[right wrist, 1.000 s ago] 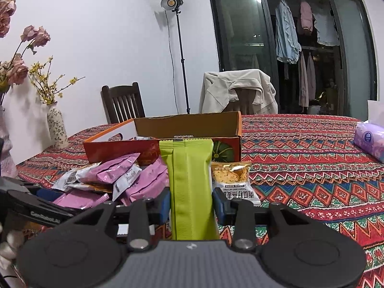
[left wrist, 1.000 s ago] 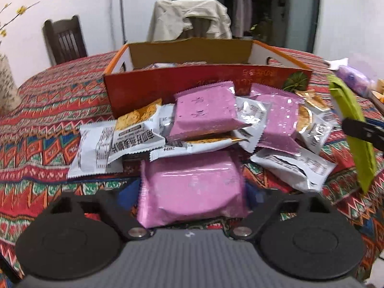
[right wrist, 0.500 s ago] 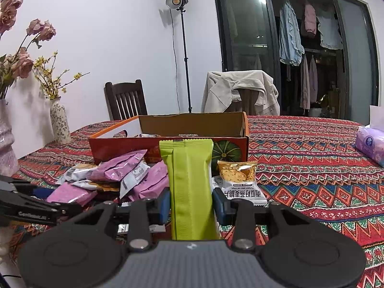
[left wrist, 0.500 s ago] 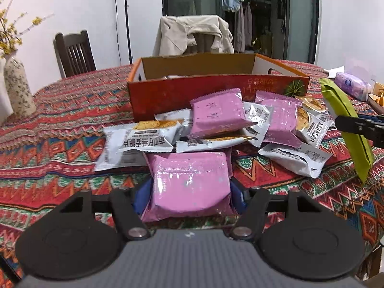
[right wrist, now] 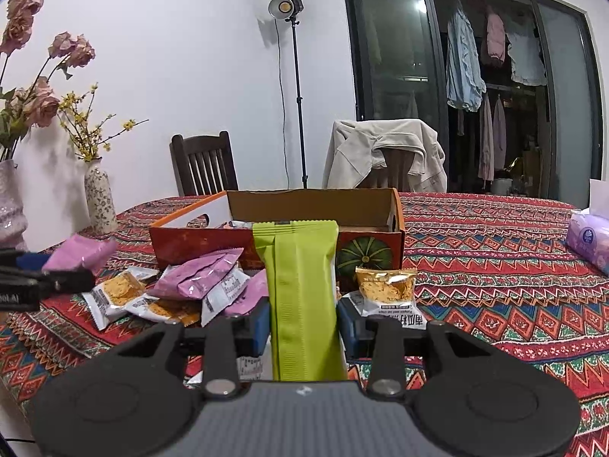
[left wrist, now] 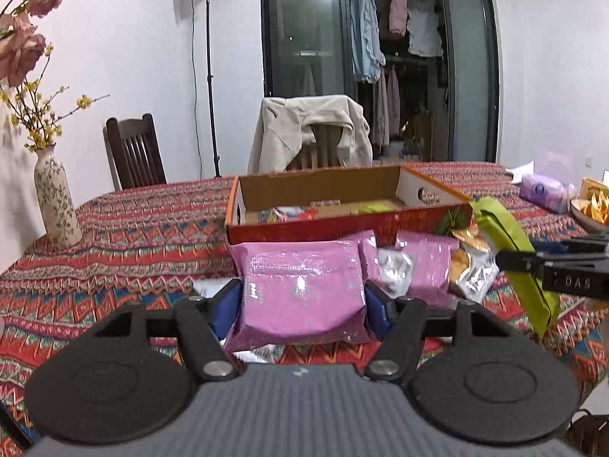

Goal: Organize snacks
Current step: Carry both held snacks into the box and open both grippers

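My left gripper (left wrist: pixel 303 306) is shut on a pink snack packet (left wrist: pixel 300 289), lifted above the patterned tablecloth. The same packet (right wrist: pixel 80 253) shows at the far left of the right wrist view. My right gripper (right wrist: pixel 303 323) is shut on a long green packet (right wrist: pixel 300 297), which also appears at the right of the left wrist view as the green packet (left wrist: pixel 514 251). Behind both stands an open orange cardboard box (left wrist: pixel 342 224) with a few snacks inside; in the right wrist view the box (right wrist: pixel 198 236) is straight ahead. Loose pink and white packets (right wrist: pixel 198 285) lie in front of it.
A patterned vase (left wrist: pixel 55 202) with flowers stands at the table's left. A purple tissue pack (right wrist: pixel 590 240) lies at the right, and a bowl of orange snacks (left wrist: pixel 592 213) beside it. Two chairs (right wrist: pixel 203 167) stand behind the table, one draped with a jacket.
My left gripper closed on the pink packet and lifted it off the table, tilting up toward the box. The right gripper and its green packet stayed put.
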Motion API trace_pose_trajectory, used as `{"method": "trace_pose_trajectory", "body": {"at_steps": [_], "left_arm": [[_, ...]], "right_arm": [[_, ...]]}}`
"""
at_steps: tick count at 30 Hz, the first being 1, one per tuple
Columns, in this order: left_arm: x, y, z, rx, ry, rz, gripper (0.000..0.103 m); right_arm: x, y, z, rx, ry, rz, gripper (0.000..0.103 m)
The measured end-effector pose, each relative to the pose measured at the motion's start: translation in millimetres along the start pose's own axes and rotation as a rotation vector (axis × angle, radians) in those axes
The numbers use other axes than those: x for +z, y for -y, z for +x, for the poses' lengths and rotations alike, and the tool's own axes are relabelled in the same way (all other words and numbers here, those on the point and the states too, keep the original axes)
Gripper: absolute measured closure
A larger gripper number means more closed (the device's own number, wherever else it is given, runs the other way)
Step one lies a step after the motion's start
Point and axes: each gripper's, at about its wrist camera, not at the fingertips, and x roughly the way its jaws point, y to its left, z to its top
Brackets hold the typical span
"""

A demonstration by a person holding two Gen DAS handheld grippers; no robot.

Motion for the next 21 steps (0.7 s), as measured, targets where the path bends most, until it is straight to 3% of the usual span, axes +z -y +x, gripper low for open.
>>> {"method": "trace_pose_trajectory", "body": {"at_steps": [8,21], "left_arm": [[32,1,21,0.024,0.076,-0.021,0.036],[98,4,89,0.116,0.164,-0.06,0.036]], "right_arm": [[23,5,13,-0.01,0.041,-0.008,0.067],[113,8,68,-0.036,0.148,-0.041,0.067]]}}
